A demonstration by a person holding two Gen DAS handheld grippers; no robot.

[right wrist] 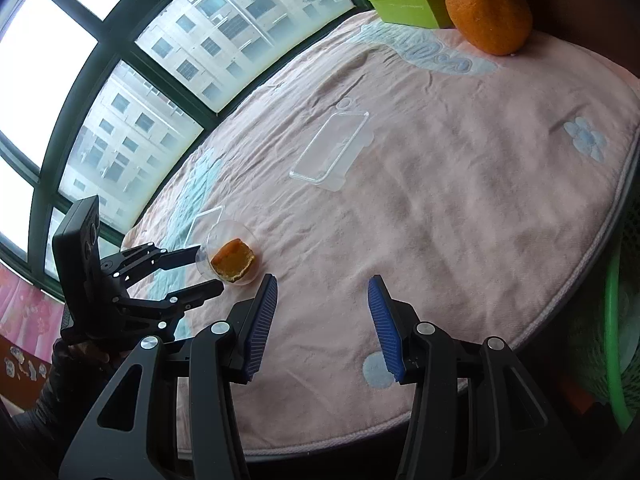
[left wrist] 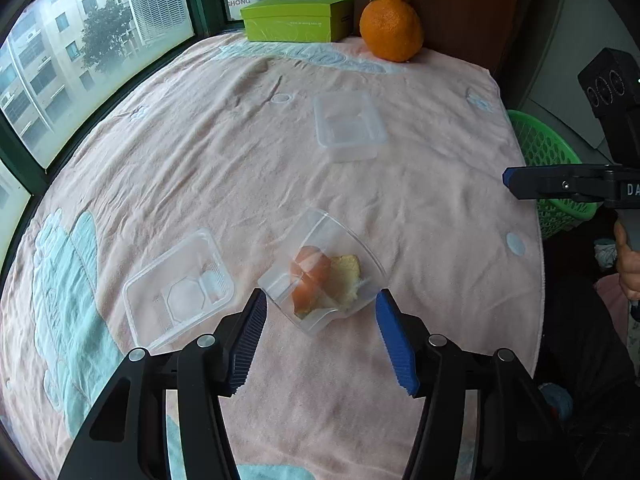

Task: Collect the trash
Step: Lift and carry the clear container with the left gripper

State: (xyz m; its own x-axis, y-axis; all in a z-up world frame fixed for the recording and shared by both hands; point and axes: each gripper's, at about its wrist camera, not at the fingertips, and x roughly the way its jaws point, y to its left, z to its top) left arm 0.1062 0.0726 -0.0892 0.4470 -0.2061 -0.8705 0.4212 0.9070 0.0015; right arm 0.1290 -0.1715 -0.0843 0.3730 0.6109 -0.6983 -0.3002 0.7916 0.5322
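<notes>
A clear plastic cup point(left wrist: 332, 240) with orange peel point(left wrist: 312, 276) in it sits tilted on the pink cloth point(left wrist: 240, 160). My left gripper point(left wrist: 320, 300) has its blue pads against both sides of the cup near its base. The right wrist view shows that cup point(right wrist: 232, 232) at the left gripper point(right wrist: 210, 270), one finger on each side. A clear plastic tray point(left wrist: 180, 292) lies just left of the cup, and a clear container point(left wrist: 348, 128) lies farther back. My right gripper point(right wrist: 322, 292) hangs open over bare cloth near the table's right edge, holding nothing.
A green mesh basket point(left wrist: 548, 168) stands beyond the table's right edge. A green box point(left wrist: 296, 18) and a large orange fruit point(left wrist: 390, 26) sit at the far edge by the window. A hand point(left wrist: 628, 260) shows at the right.
</notes>
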